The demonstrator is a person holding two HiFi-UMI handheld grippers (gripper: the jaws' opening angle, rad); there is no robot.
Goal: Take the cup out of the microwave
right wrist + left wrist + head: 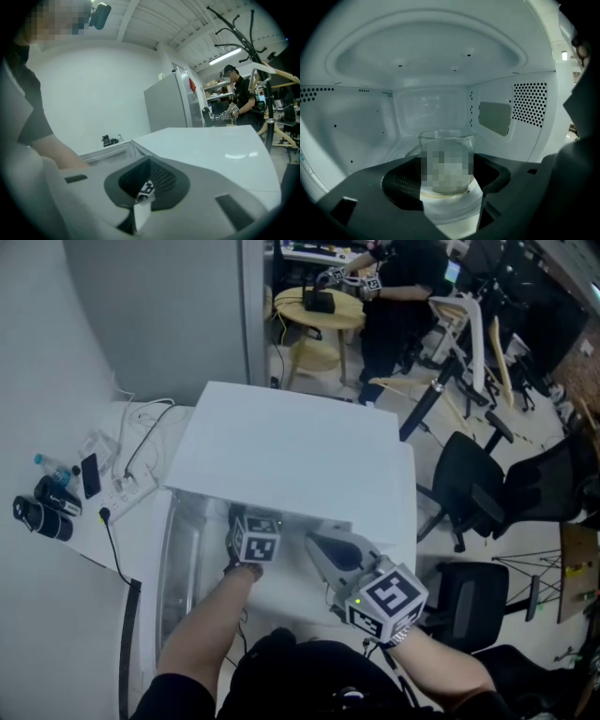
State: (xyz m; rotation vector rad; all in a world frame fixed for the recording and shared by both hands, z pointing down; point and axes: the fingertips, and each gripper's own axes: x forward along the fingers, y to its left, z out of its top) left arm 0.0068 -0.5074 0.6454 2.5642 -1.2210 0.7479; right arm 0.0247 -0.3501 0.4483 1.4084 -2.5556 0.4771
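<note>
A clear glass cup (446, 140) stands on the glass turntable (454, 211) inside the white microwave (300, 456). My left gripper (449, 174) reaches into the cavity, one jaw on each side of the cup with the pads against its wall. In the head view only its marker cube (255, 542) shows at the microwave's mouth, and the cup is hidden there. My right gripper (330, 557) hovers outside in front of the microwave, to the right of the left one. Its jaws are together and hold nothing (140, 202).
The microwave door (178, 568) hangs open at the left. On the counter to the left lie dark bottles (42, 507), a phone (90, 474) and cables. Black office chairs (478, 474) stand at the right. A person works at a round table (323, 306) behind.
</note>
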